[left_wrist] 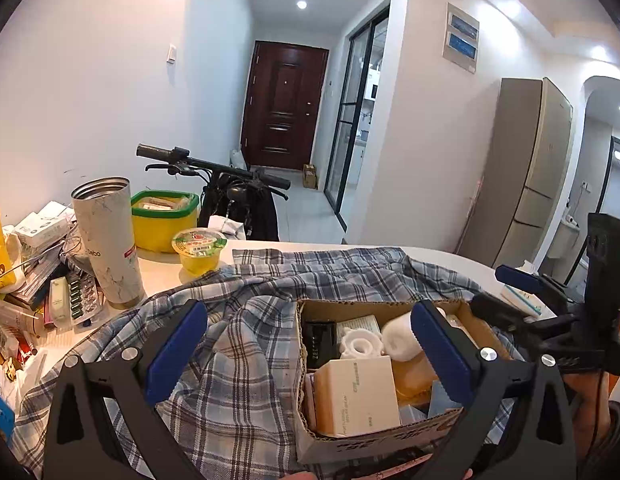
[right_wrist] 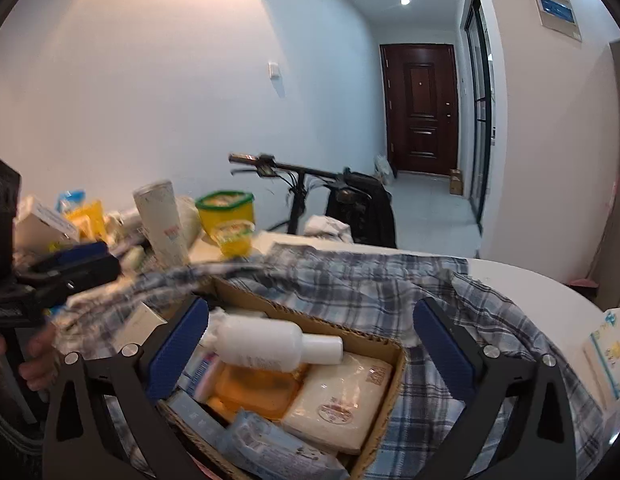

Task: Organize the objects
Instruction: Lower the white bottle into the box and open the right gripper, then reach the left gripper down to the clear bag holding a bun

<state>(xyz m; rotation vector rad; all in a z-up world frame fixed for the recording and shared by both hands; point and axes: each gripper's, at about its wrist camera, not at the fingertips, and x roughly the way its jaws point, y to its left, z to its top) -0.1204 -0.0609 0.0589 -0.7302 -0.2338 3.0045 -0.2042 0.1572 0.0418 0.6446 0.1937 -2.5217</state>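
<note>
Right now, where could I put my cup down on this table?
Bare tabletop shows past the plaid shirt, at the far right edge. The cardboard box is full, and the corner around the tall tumbler is crowded.

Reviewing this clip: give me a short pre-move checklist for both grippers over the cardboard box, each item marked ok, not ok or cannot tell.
1. Right gripper open, nothing pinched: ok; the white bottle lies in the box between its fingers, pads apart from it.
2. Left gripper open and empty: ok.
3. Cardboard box open on top: ok.
4. Room left in the box: not ok; it looks full.
5. Box steady: cannot tell; it sits on a rumpled plaid cloth.
6. Loose things left on the table: not ok; tumbler and jelly cup stand outside the box.
</note>
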